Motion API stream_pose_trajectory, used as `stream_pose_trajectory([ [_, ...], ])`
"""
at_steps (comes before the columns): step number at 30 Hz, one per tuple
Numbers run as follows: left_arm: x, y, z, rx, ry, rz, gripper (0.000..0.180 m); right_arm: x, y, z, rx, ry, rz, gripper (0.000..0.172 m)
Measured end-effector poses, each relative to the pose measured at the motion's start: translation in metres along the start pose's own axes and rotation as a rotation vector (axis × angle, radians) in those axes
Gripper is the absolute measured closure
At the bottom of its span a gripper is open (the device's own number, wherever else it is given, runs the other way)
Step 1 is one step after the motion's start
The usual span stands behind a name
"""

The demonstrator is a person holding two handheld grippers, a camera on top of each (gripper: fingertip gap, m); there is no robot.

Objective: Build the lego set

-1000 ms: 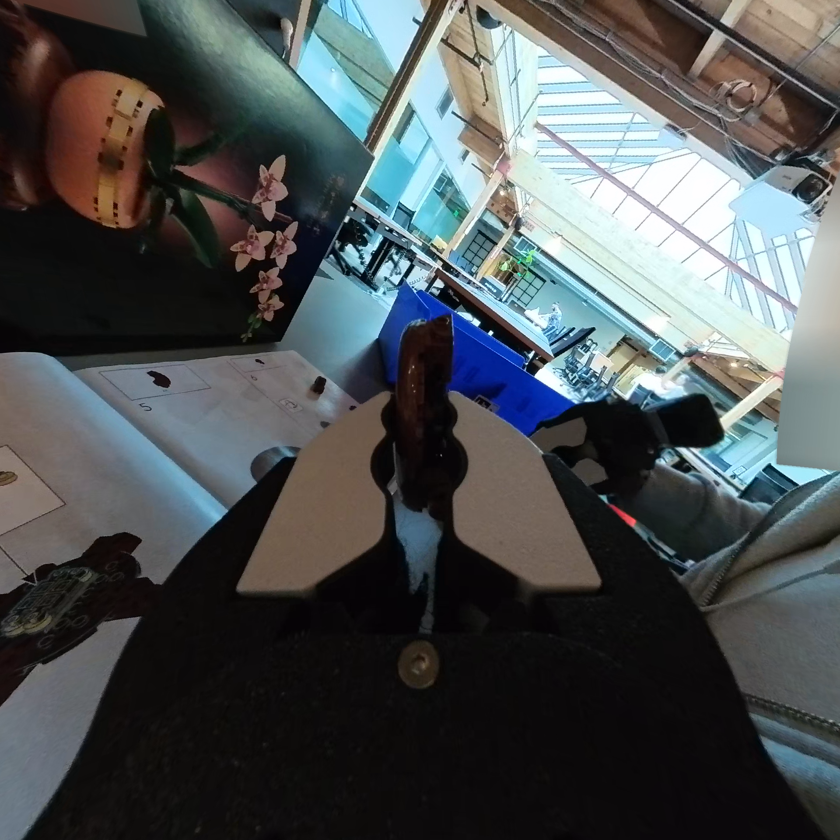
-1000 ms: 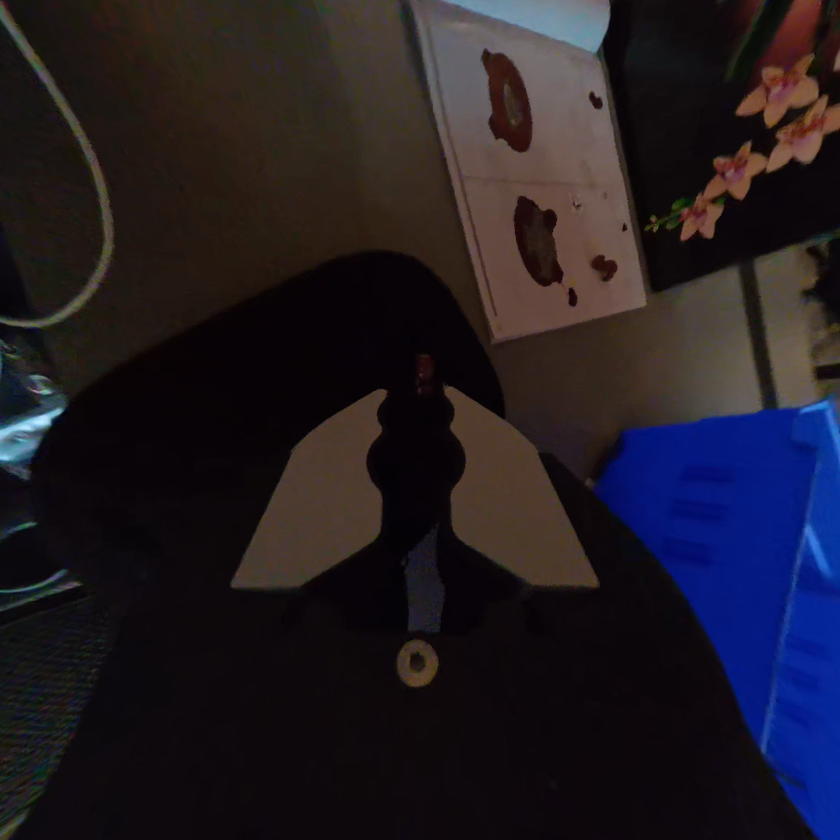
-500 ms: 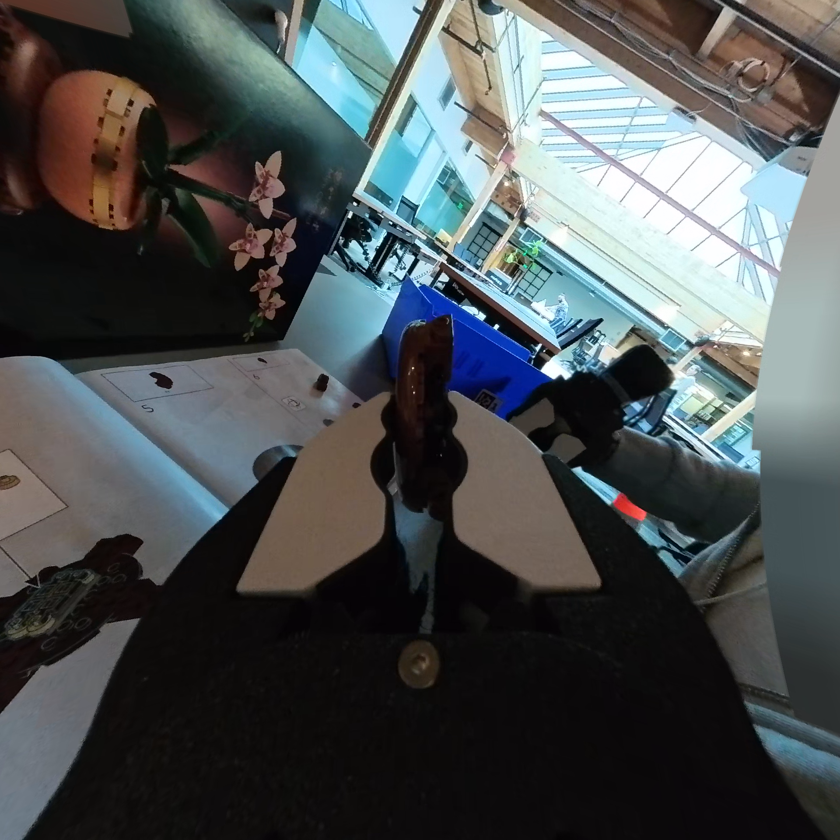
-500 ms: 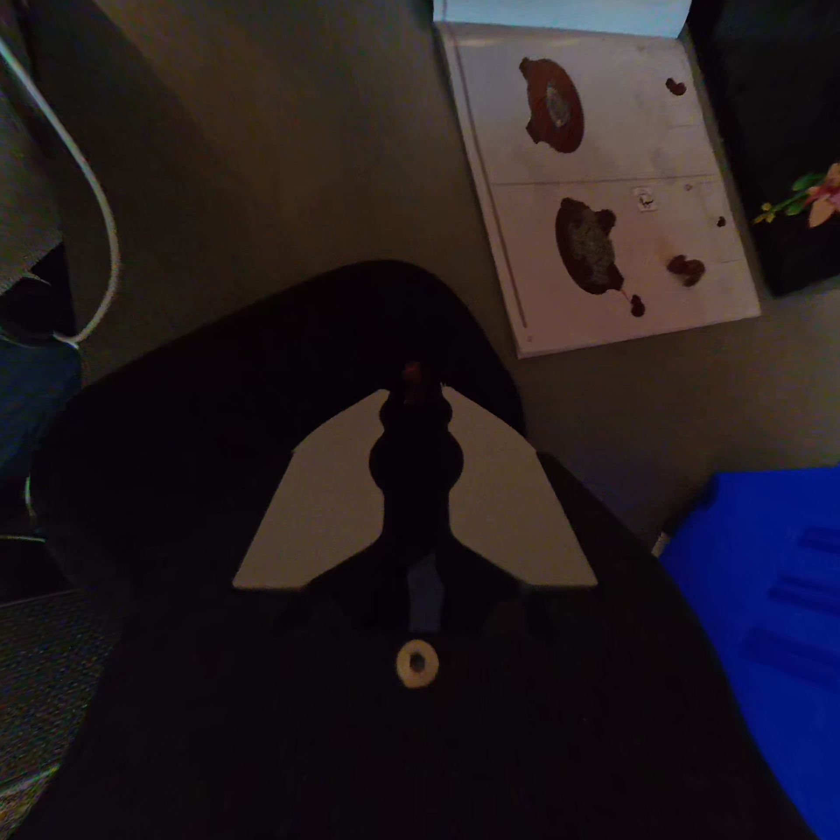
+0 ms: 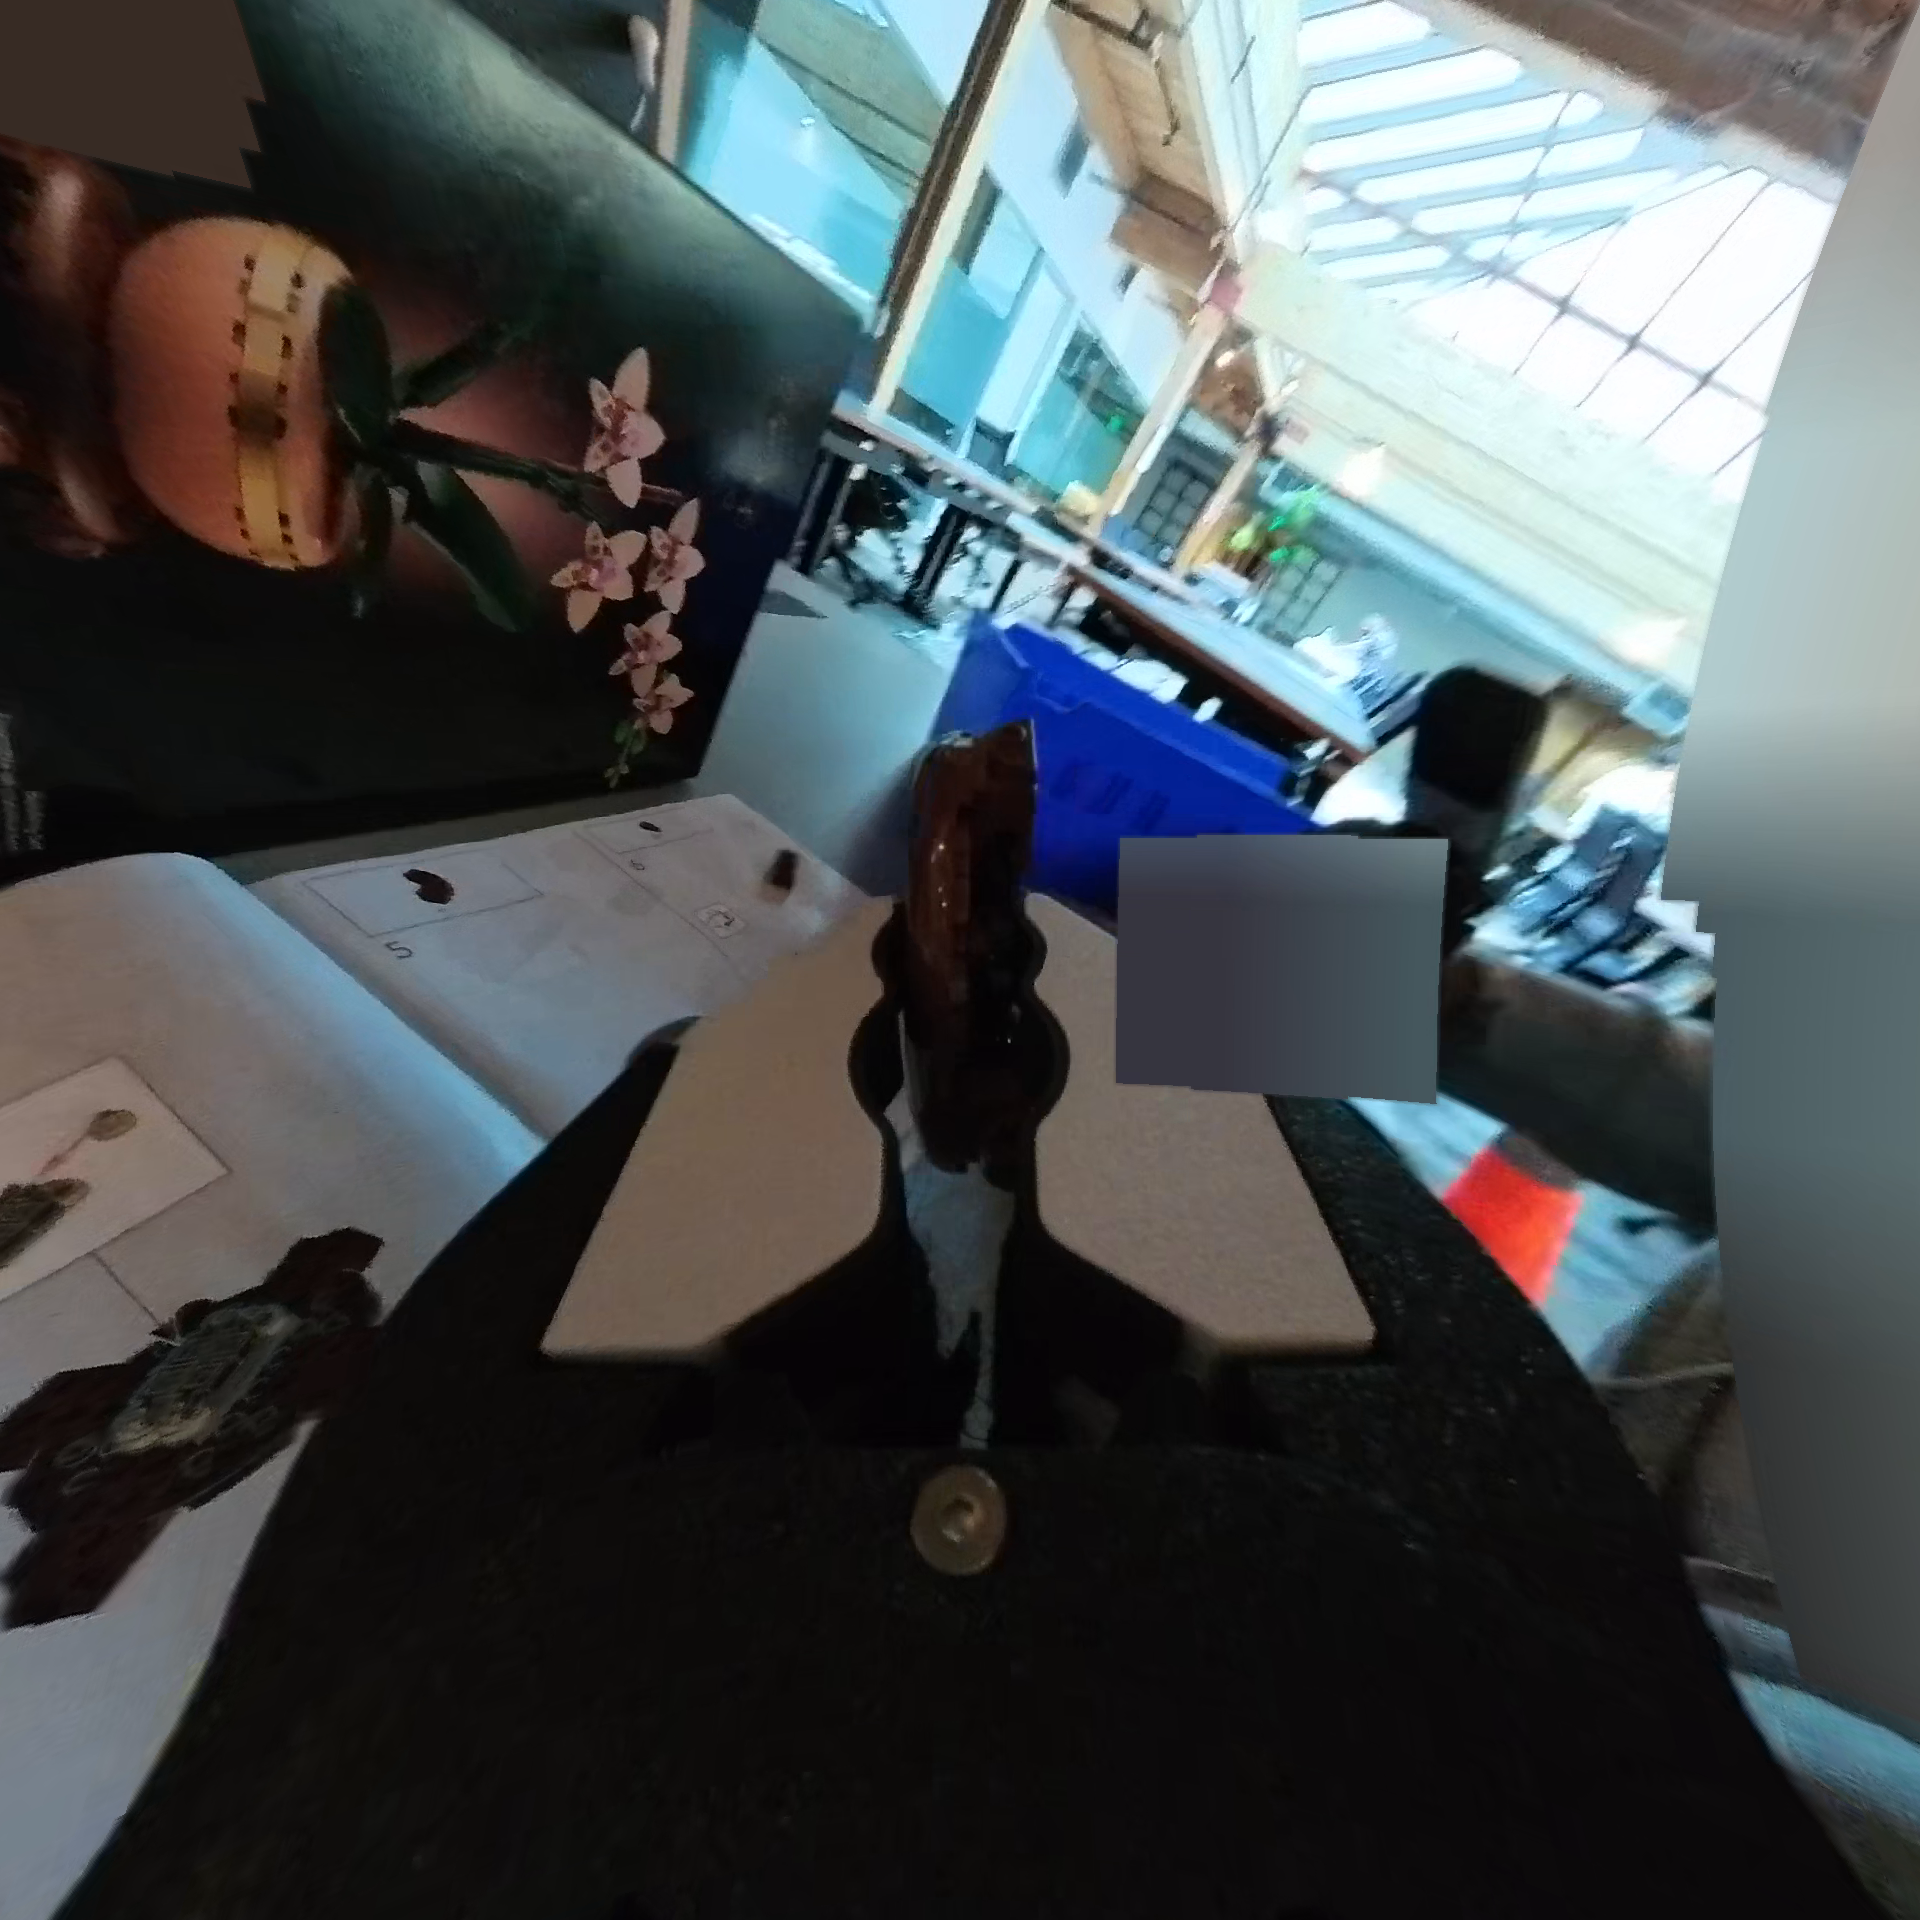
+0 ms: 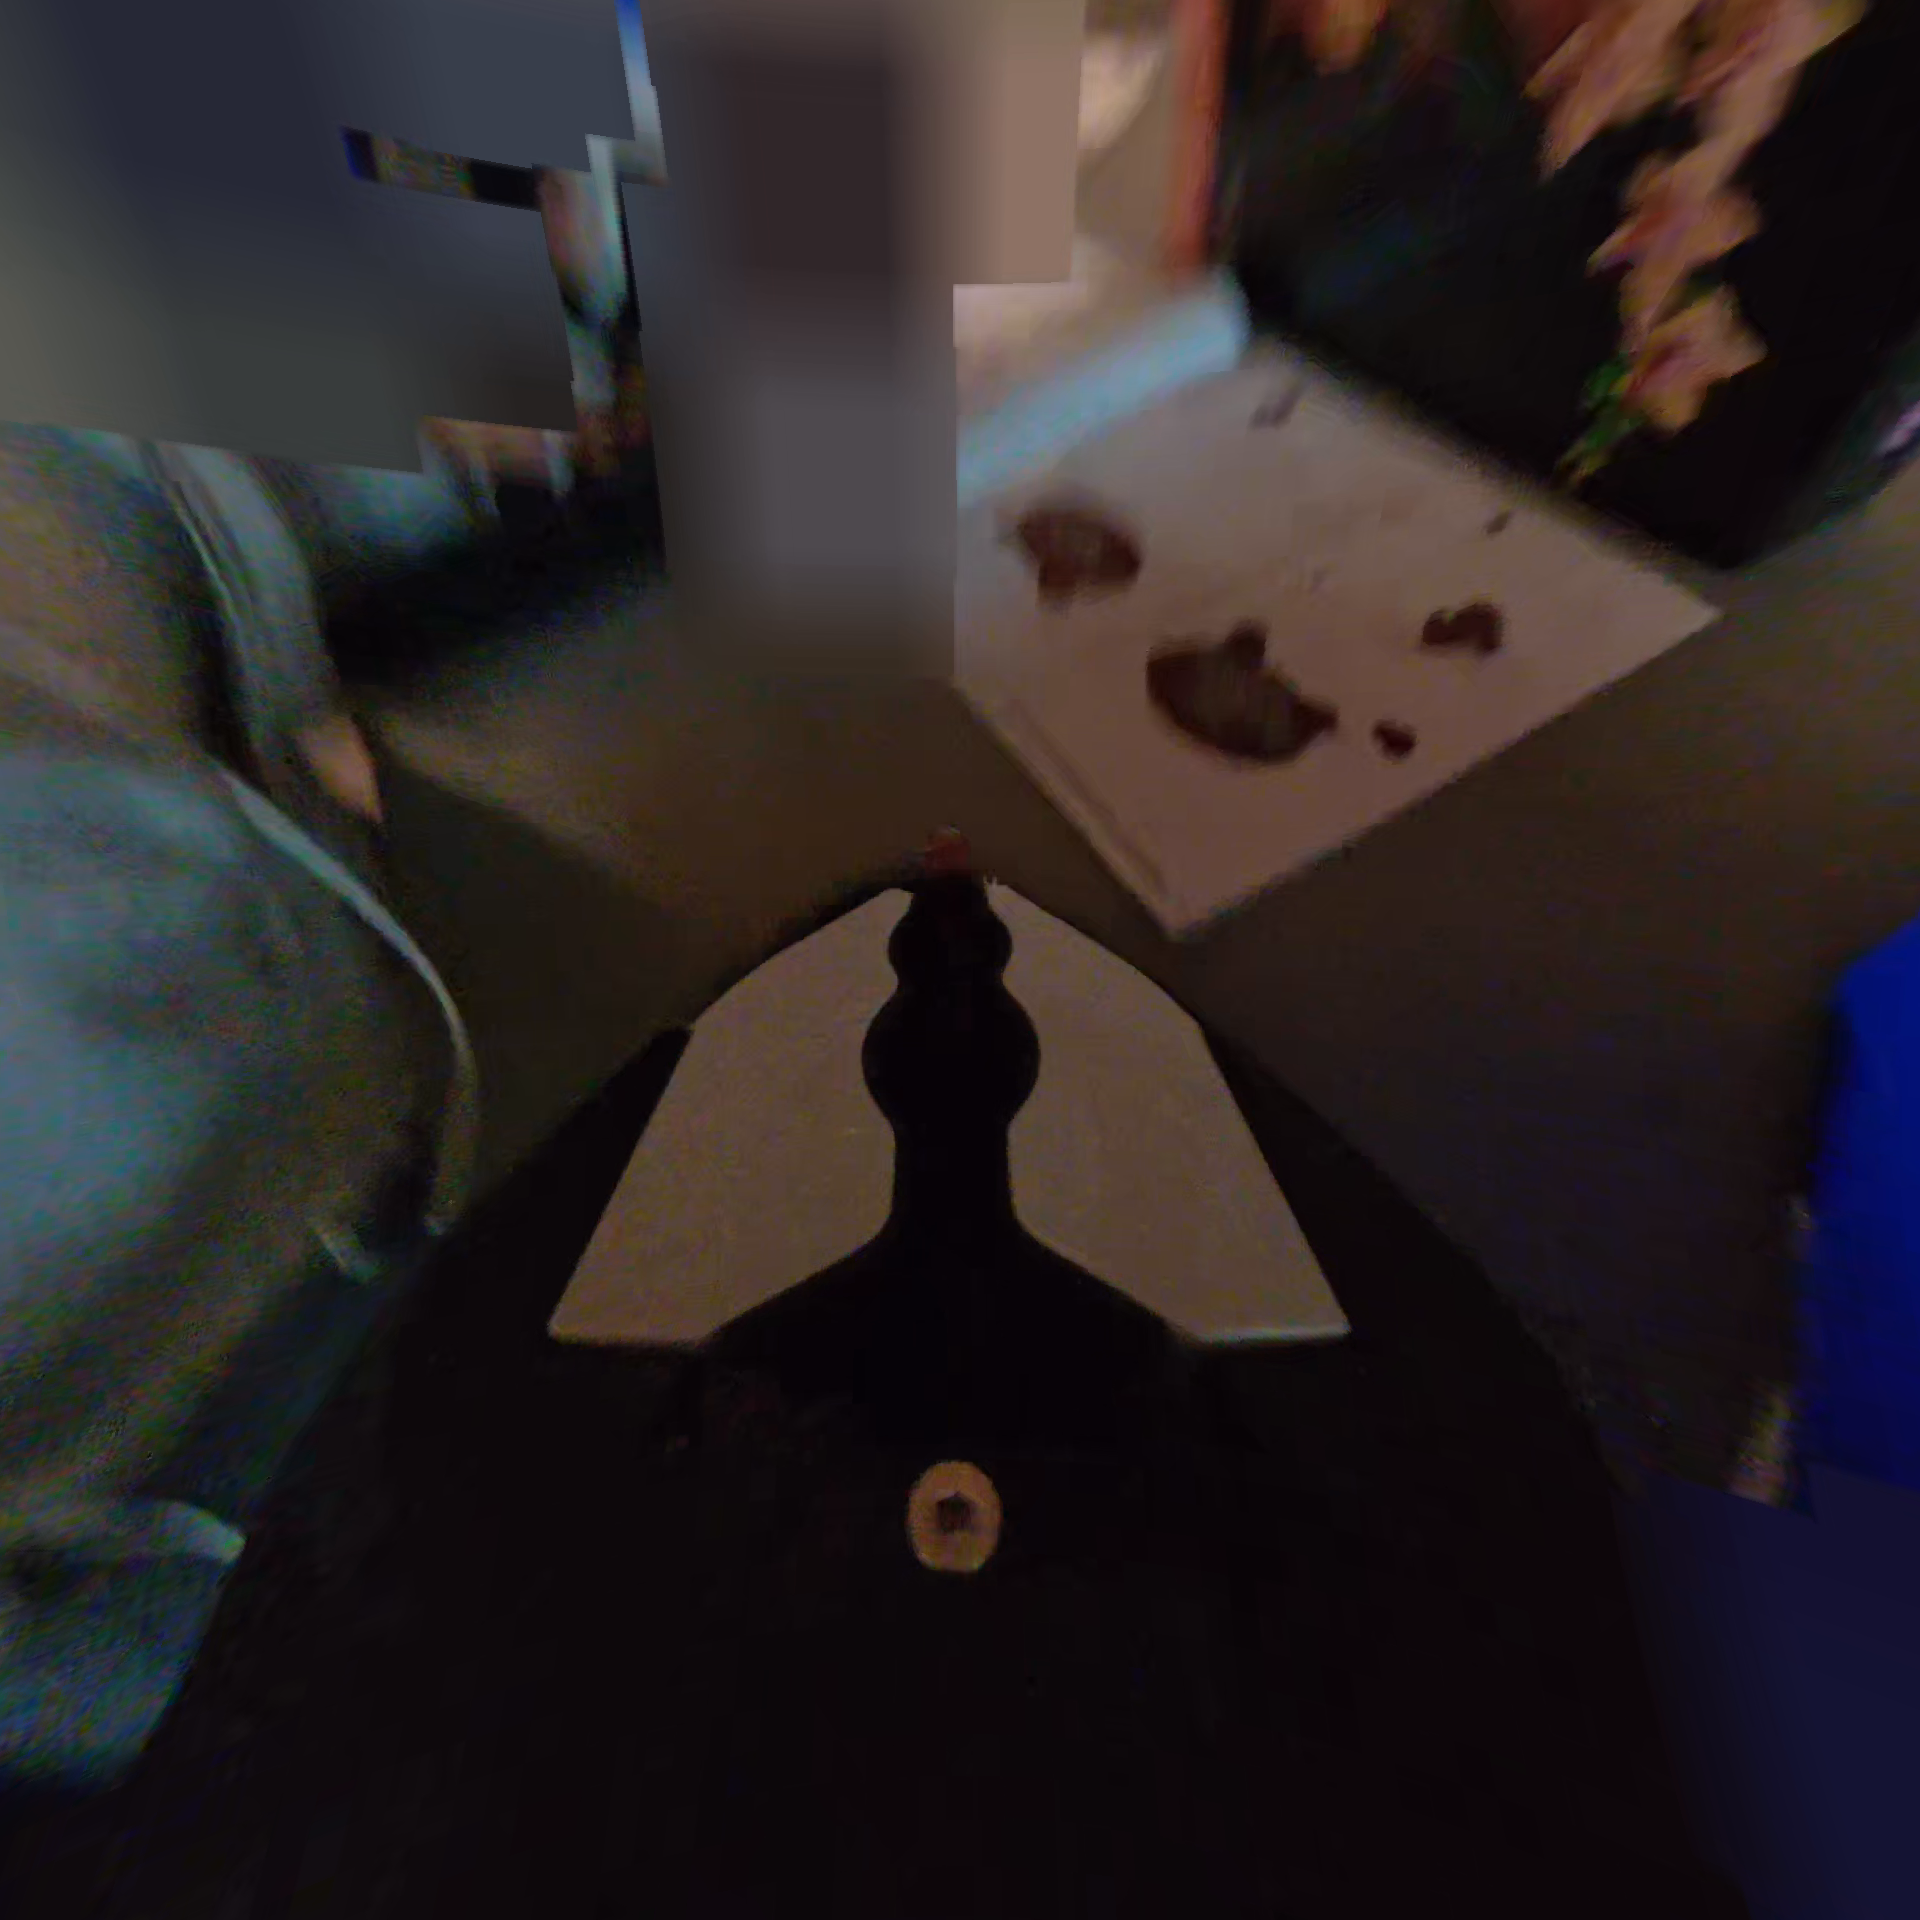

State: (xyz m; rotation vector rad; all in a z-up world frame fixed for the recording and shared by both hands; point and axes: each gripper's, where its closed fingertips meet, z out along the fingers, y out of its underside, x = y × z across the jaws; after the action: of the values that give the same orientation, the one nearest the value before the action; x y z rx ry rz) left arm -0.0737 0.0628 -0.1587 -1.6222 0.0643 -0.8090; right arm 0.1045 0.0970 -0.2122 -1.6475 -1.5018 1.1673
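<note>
My left gripper (image 5: pixel 964 940) is shut on a dark brown brick assembly (image 5: pixel 971 883), which stands upright between the pads above an open instruction booklet (image 5: pixel 436 966). A small brown piece (image 5: pixel 779 871) lies on the booklet's far page. My right gripper (image 6: pixel 948 883) is shut on a small reddish-brown piece (image 6: pixel 948 852) that pokes out at the fingertips, above the grey table (image 6: pixel 727 790) near the booklet's corner (image 6: pixel 1299 665). The right wrist view is dark and blurred. The right gripper's black body (image 5: pixel 1475 738) shows in the left wrist view, partly behind a blurred patch.
A black box with an orchid picture (image 5: pixel 312 468) stands behind the booklet and also shows in the right wrist view (image 6: pixel 1558 208). A blue bin (image 5: pixel 1122 748) sits to the right (image 6: pixel 1870 1195). A person's grey sleeve (image 6: pixel 156 935) is at the left. The gap from one gripper's tips to the other's is roughly 20 cm.
My right gripper has swung and moved toward the left gripper, and its fingers have closed tighter on the small piece. My left gripper holds the brown assembly as before.
</note>
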Motion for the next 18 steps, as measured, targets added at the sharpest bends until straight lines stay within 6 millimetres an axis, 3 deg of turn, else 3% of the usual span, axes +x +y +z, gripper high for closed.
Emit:
stream_pose_trajectory([
  [2,-0.003,0.002,0.003,-0.038,-0.083,0.108,0.163,0.003,-0.036,-0.003,0.255,0.016,0.239,0.166],
  [4,-0.002,0.0,0.006,-0.058,-0.136,0.199,0.164,0.001,-0.059,-0.001,0.412,0.009,0.363,0.166],
  [10,0.017,-0.001,0.017,-0.06,-0.147,0.267,0.164,-0.018,-0.113,0.028,0.672,-0.106,0.478,0.166],
  [12,0.017,0.0,0.018,-0.057,-0.178,0.293,0.164,-0.024,-0.122,0.047,0.656,-0.039,0.379,0.166],
  [18,0.009,-0.002,0.013,-0.062,-0.282,0.418,0.164,-0.052,-0.15,0.091,0.441,0.312,-0.18,0.166],
])
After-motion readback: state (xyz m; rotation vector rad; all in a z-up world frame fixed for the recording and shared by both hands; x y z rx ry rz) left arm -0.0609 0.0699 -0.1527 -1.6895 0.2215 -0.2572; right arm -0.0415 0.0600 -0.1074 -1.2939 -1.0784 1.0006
